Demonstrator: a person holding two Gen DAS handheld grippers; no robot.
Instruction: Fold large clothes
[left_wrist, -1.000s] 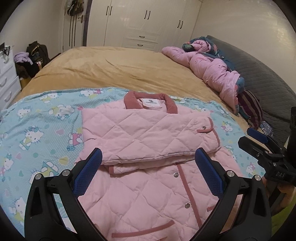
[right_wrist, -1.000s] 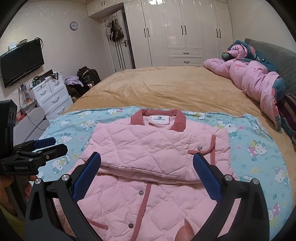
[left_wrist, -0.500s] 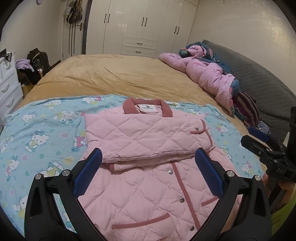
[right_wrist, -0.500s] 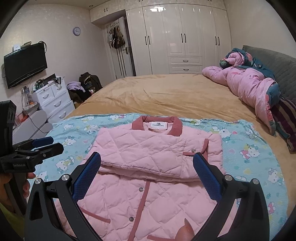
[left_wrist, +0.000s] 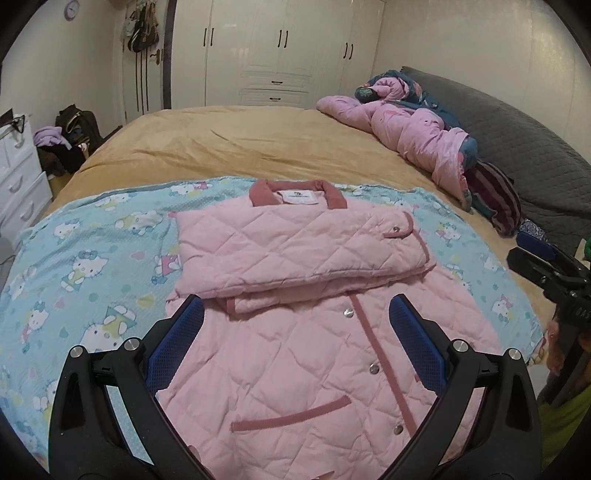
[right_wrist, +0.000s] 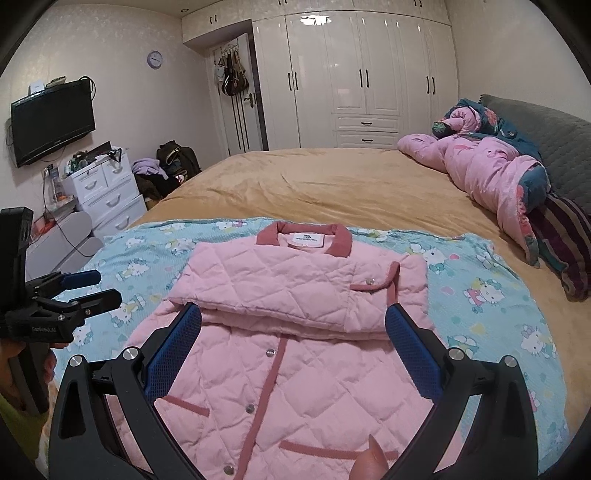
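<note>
A pink quilted jacket (left_wrist: 306, 332) with a dark pink collar lies front up on a blue cartoon-print sheet (left_wrist: 85, 266) on the bed; it also shows in the right wrist view (right_wrist: 295, 350). Both sleeves are folded across its chest into a flat band (left_wrist: 295, 251). My left gripper (left_wrist: 295, 314) is open and empty, held above the jacket's lower half. My right gripper (right_wrist: 293, 317) is open and empty, above the same part. Each gripper shows in the other's view, the right one (left_wrist: 543, 262) and the left one (right_wrist: 81, 288), both beside the bed.
A tan bedspread (right_wrist: 332, 184) covers the bed beyond the sheet. A crumpled pink and blue duvet (right_wrist: 491, 170) and a striped cushion (right_wrist: 565, 243) lie at the right by a grey headboard (left_wrist: 517, 140). White drawers (right_wrist: 107, 192) stand left of the bed.
Both grippers have drawn back and risen from the jacket, so more of its lower half shows. The jacket has not moved. Both grippers stay open.
</note>
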